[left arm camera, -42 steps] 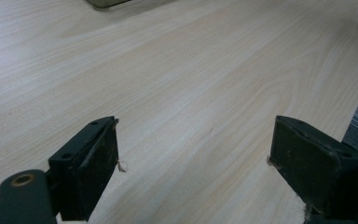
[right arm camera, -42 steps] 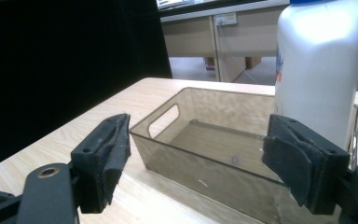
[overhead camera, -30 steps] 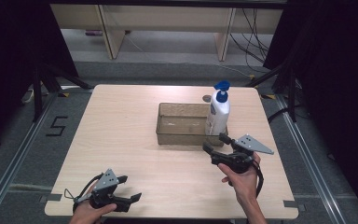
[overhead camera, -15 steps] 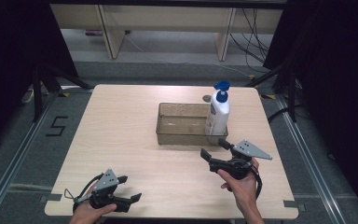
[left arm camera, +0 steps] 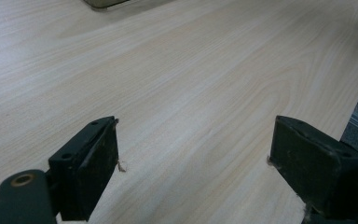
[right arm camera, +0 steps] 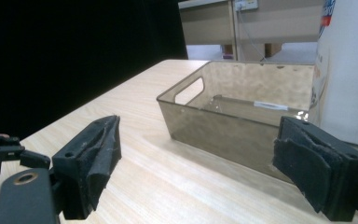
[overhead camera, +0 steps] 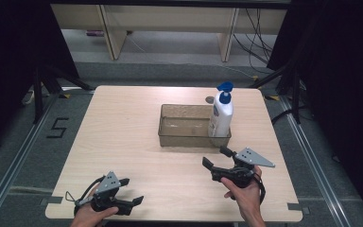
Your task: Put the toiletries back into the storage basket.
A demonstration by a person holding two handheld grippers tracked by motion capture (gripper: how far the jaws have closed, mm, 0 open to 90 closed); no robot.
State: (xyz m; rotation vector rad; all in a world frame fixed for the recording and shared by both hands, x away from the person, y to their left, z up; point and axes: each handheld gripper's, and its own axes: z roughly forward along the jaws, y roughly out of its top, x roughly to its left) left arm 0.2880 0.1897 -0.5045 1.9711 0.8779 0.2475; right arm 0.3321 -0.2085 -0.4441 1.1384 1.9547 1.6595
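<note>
Right gripper seen lower right of high view, held above table, jaws just opened wide, nothing between them. Lotion pump bottle stood upright at right end of translucent brown bin, centre of frame, just beyond the jaws. Left gripper seen at lower left near table edge, jaws apart, nothing held.

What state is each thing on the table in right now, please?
Lotion bottle: upright inside the bin's right end, pump cap on.
Bin: upright, otherwise empty.
Left gripper: jaws open, nothing between them.
Right gripper: jaws open, just widened, nothing between them.
</note>
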